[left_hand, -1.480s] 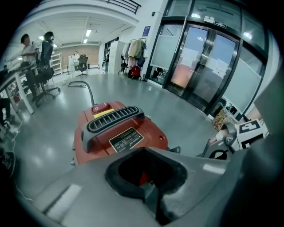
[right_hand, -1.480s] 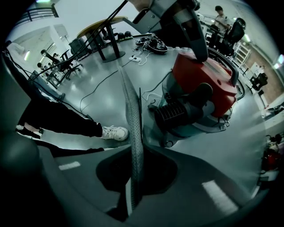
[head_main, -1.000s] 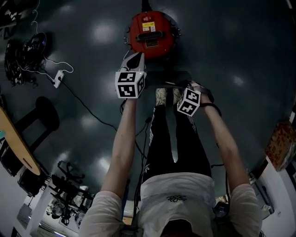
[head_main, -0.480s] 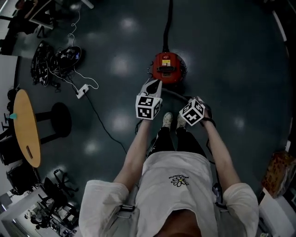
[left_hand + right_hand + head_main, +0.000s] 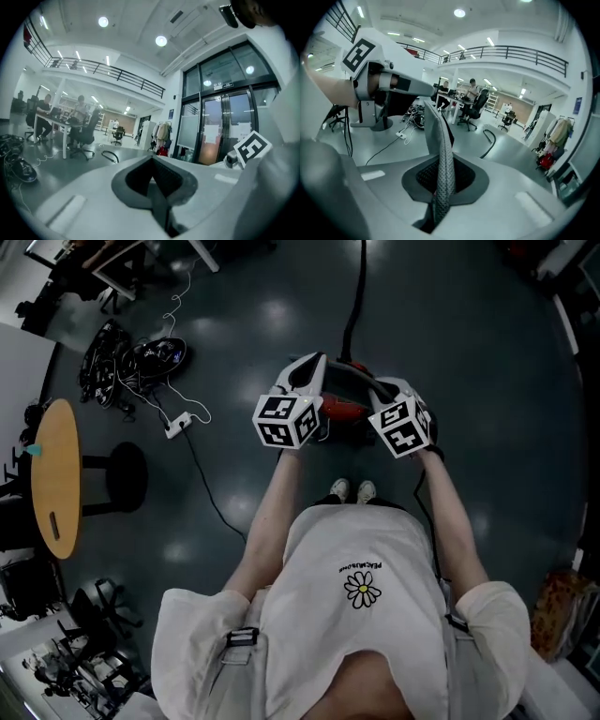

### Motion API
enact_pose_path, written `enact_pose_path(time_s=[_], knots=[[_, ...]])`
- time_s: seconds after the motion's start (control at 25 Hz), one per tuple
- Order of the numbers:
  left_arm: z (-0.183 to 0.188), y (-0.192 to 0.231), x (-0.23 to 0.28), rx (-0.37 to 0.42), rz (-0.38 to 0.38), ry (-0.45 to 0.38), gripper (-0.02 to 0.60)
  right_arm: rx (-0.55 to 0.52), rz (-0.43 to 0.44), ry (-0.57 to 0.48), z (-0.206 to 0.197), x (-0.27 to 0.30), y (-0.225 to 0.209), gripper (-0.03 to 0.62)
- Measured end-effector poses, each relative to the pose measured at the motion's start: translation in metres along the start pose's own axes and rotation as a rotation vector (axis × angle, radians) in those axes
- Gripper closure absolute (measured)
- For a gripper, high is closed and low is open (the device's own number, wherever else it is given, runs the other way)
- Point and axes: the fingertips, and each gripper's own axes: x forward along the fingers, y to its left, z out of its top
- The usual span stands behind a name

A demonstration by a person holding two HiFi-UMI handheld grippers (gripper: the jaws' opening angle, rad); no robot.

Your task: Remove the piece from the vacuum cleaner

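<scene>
The red vacuum cleaner (image 5: 343, 410) stands on the dark floor ahead of the person's feet, mostly hidden behind both raised grippers. Its black hose (image 5: 355, 296) runs away from it. A dark curved band (image 5: 356, 374) spans between the grippers; I cannot tell whether either one holds it. My left gripper (image 5: 313, 364) is held high at the left, and its jaws (image 5: 153, 169) are pressed together with nothing seen between them. My right gripper (image 5: 388, 390) is level with it at the right, its jaws (image 5: 439, 143) also closed. A loop of hose (image 5: 489, 140) lies on the floor beyond.
A round wooden table (image 5: 54, 479) and a black stool (image 5: 124, 474) stand at the left. A heap of cables (image 5: 122, 354) and a white power strip (image 5: 178, 424) with its cord lie on the floor. People sit at desks (image 5: 44, 115) far off.
The person has stood up and both grippers have risen and moved forward, now covering most of the vacuum cleaner. The floor looks farther away.
</scene>
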Motion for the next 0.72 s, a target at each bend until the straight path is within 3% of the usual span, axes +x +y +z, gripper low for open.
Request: enact_pose_path(time_s=[0.24, 0.48, 0.72], knots=[[0.075, -0.004, -0.017, 0.073, 0.002, -0.176, 0.581, 0.106, -0.101, -0.233, 0.081, -0.038, -0.040, 0.557], [0.134, -0.021, -0.036, 0.096, -0.025, -0.335, 0.581, 0.115, -0.196, -0.420, 0.141, -0.094, -0.071, 0.557], [0.174, -0.032, -0.049, 0.164, -0.008, -0.401, 0.581, 0.143, -0.256, -0.552, 0.175, -0.138, -0.082, 0.557]])
